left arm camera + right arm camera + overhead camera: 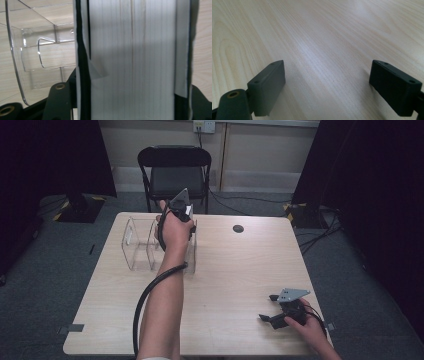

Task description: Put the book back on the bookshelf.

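- The book (132, 60), a white page block between black covers, stands on edge at the right-hand end of the clear acrylic rack (137, 245) as the high view shows it. Whether it sits inside the last compartment or just against the end wall I cannot tell
- It stands upright, probably because the rack's dividers (32, 50) are made to hold flat things on edge, so shelving it spine-up or spine-down looks like the work in hand
- The left tongs (186, 217) come down over that end of the rack and straddle the book, one jaw beside each cover. The jaws look eased just apart from the covers rather than pinching, so I judge that the rack and the table now carry the book
- The left hand (172, 232) is directly above the rack with the forearm stretched across the table, which gives a straight downward reach between the clear walls
- The right tongs (327, 85) are well apart from the rack, near the table's front right corner. The jaws are spread wide with nothing between them, just above bare wood
- They look parked there with the right hand (305, 325) to keep out of the way, since one grip is enough for the book
- The table (240, 270) is pale wood, with a small dark round spot to the right of the rack
- A black folding chair (174, 175) stands behind the rack, beyond the table's far edge
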Motion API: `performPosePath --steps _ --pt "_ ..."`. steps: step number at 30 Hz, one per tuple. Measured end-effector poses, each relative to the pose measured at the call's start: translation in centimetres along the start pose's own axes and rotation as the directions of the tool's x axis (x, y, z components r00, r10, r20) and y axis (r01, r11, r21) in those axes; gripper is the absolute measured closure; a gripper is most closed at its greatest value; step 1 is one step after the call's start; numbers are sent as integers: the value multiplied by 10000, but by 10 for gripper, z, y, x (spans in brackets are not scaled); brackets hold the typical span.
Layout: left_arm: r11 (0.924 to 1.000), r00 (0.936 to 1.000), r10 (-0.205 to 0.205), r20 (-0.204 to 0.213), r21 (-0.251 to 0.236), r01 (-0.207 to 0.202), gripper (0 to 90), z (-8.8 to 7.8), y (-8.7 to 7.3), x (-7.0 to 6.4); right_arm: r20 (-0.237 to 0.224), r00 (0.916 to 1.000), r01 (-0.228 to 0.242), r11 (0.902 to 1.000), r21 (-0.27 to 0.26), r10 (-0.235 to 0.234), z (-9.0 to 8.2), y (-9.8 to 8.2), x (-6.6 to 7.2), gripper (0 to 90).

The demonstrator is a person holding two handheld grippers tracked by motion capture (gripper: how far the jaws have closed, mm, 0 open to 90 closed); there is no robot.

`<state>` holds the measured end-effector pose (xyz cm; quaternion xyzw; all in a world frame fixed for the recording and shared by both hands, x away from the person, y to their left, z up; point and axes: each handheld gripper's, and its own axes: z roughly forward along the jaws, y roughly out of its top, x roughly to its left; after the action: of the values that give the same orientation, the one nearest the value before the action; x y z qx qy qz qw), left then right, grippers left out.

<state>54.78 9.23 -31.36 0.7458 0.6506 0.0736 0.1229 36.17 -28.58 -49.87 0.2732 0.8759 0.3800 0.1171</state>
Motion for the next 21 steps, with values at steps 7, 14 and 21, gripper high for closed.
performPosePath --steps 7,14,21 --pt "9999 9999 64 117 118 -66 387 -2 -2 0 18 10000 -29 10000 9 29 0 0 0 127" --pt "9999 9997 -24 230 123 21 372 -2 -4 1 24 10000 -18 10000 0 18 0 0 0 127" --pt "9998 9996 71 290 194 -77 333 -5 -6 3 12 10000 -41 10000 14 41 0 0 1 127"
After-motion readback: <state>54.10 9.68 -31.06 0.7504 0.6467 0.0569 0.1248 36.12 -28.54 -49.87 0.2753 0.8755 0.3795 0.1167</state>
